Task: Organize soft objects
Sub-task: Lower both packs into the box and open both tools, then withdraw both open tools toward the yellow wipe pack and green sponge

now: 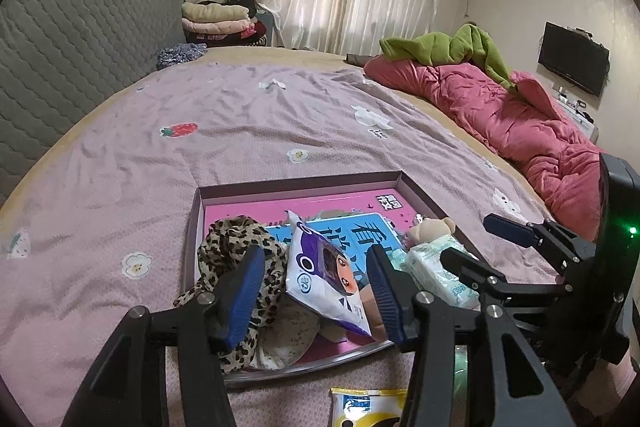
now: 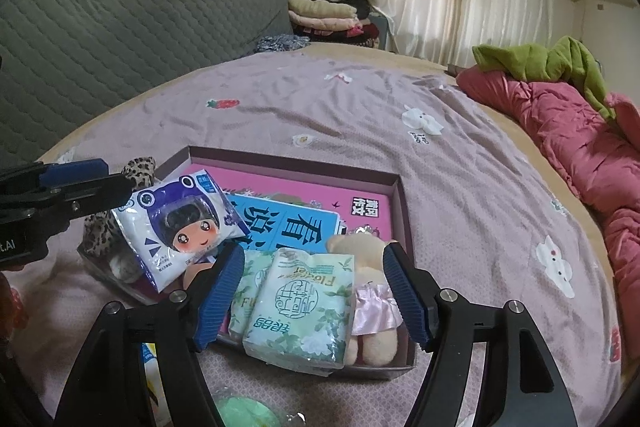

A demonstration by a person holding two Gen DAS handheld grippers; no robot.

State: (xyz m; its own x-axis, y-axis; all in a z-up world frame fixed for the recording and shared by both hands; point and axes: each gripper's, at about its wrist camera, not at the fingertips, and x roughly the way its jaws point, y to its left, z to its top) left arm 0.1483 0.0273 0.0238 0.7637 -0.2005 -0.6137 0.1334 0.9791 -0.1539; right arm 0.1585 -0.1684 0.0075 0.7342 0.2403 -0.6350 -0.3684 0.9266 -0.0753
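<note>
Over tray (image 2: 404,203) on bed, both grippers (image 1: 316,291) (image 2: 316,291) held w/ fingers apart, nothing clamped; tissue pack (image 2: 296,311), overhanging rim, could be knocked off.

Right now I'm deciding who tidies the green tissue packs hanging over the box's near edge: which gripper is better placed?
Right. The right gripper stands open with the green tissue packs directly between its fingers; the left gripper frames the cartoon tissue pack instead.

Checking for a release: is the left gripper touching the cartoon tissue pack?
Cannot tell. In the left wrist view the cartoon tissue pack sits between the left gripper pads, contact unclear.
</note>
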